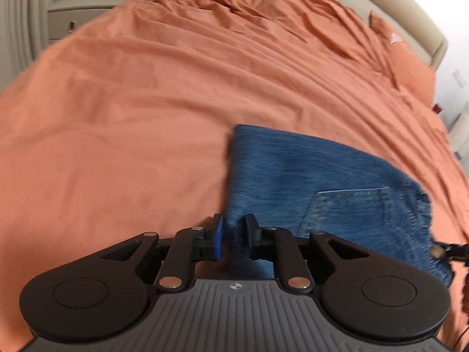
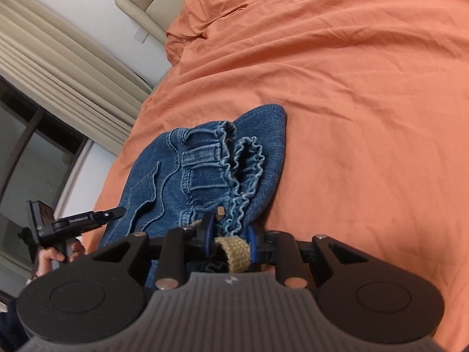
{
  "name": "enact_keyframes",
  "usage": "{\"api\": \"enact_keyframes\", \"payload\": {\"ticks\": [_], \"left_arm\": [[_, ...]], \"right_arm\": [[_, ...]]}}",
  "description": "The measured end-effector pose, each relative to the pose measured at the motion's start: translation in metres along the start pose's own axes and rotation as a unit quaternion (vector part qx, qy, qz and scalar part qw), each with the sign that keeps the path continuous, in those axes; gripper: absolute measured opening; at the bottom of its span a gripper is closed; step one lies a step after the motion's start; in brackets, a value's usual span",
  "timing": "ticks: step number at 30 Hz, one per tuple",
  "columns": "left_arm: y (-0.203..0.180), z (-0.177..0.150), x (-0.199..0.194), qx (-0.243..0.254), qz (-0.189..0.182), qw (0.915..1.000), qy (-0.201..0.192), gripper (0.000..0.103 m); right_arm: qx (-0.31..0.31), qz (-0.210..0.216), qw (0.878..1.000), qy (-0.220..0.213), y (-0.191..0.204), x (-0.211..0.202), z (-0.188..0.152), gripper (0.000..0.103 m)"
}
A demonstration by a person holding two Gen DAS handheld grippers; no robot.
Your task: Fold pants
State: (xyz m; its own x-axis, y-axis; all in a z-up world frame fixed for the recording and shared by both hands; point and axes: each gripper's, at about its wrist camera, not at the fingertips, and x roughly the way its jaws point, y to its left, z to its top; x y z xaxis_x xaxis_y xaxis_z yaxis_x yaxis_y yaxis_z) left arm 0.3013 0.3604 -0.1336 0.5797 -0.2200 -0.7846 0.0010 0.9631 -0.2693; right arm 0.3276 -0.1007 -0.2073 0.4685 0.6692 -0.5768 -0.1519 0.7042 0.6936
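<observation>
Blue denim pants (image 1: 316, 182) lie folded on the orange bedspread (image 1: 146, 117), back pocket up. My left gripper (image 1: 234, 236) sits at the near left edge of the folded pants, its jaws closed on the denim edge. In the right wrist view the pants (image 2: 205, 170) show their ruffled elastic waistband. My right gripper (image 2: 228, 234) is shut on the waistband, with a tan woven loop (image 2: 234, 249) between its fingers. The left gripper's handle, held by a hand (image 2: 58, 252), shows at the left.
The orange bedspread (image 2: 366, 102) covers the whole bed, wrinkled toward the beige headboard (image 1: 410, 8). An orange pillow (image 1: 407, 61) lies at the far right. A beige nightstand (image 1: 79, 8), curtains (image 2: 64, 67) and a window (image 2: 26, 158) stand beside the bed.
</observation>
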Motion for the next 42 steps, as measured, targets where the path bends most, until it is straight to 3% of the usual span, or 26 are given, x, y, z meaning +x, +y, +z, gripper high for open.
{"api": "enact_keyframes", "payload": {"ticks": [3,5,8,15,19,24,30,32,34,36,40,42], "left_arm": [[-0.003,-0.002,-0.019,0.022,0.052,0.9984,0.007,0.01],[-0.01,-0.009,-0.037,0.044,0.074,0.9963,-0.002,0.01],[-0.029,-0.023,-0.065,0.06,0.062,0.996,-0.024,0.01],[-0.084,-0.067,-0.082,0.117,0.047,0.9911,-0.041,0.011],[-0.084,-0.085,-0.06,0.118,0.064,0.9907,-0.018,0.011],[-0.076,-0.098,-0.035,0.116,0.082,0.9897,0.014,0.011],[-0.086,-0.089,-0.05,0.124,0.102,0.9869,0.015,0.013],[-0.091,-0.087,-0.069,0.126,0.107,0.9863,-0.001,0.014],[-0.1,-0.085,-0.095,0.132,0.113,0.9845,-0.028,0.015],[-0.112,-0.083,-0.126,0.137,0.121,0.9817,-0.055,0.015],[-0.144,-0.082,-0.186,0.152,0.129,0.9756,-0.093,0.024],[-0.165,-0.085,-0.214,0.177,0.138,0.9678,-0.115,0.027]], "right_arm": [[-0.027,-0.028,0.999,0.0,0.017,-0.007,0.004,0.028],[-0.063,-0.061,0.996,-0.01,0.03,-0.02,0.001,0.031],[-0.134,-0.112,0.984,-0.045,0.058,-0.04,-0.004,0.031],[-0.266,-0.14,0.952,-0.058,0.122,-0.043,-0.049,0.03],[-0.28,-0.168,0.945,-0.04,0.114,-0.025,-0.071,0.029],[-0.261,-0.172,0.949,-0.027,0.094,-0.007,-0.076,0.029],[-0.263,-0.182,0.947,-0.015,0.103,-0.006,-0.068,0.029],[-0.263,-0.179,0.948,-0.022,0.113,-0.017,-0.065,0.033],[-0.266,-0.176,0.947,-0.037,0.125,-0.034,-0.063,0.053],[-0.268,-0.169,0.947,-0.054,0.139,-0.056,-0.063,0.056],[-0.272,-0.162,0.944,-0.094,0.171,-0.106,-0.069,0.073],[-0.276,-0.156,0.941,-0.119,0.187,-0.133,-0.076,0.078]]}}
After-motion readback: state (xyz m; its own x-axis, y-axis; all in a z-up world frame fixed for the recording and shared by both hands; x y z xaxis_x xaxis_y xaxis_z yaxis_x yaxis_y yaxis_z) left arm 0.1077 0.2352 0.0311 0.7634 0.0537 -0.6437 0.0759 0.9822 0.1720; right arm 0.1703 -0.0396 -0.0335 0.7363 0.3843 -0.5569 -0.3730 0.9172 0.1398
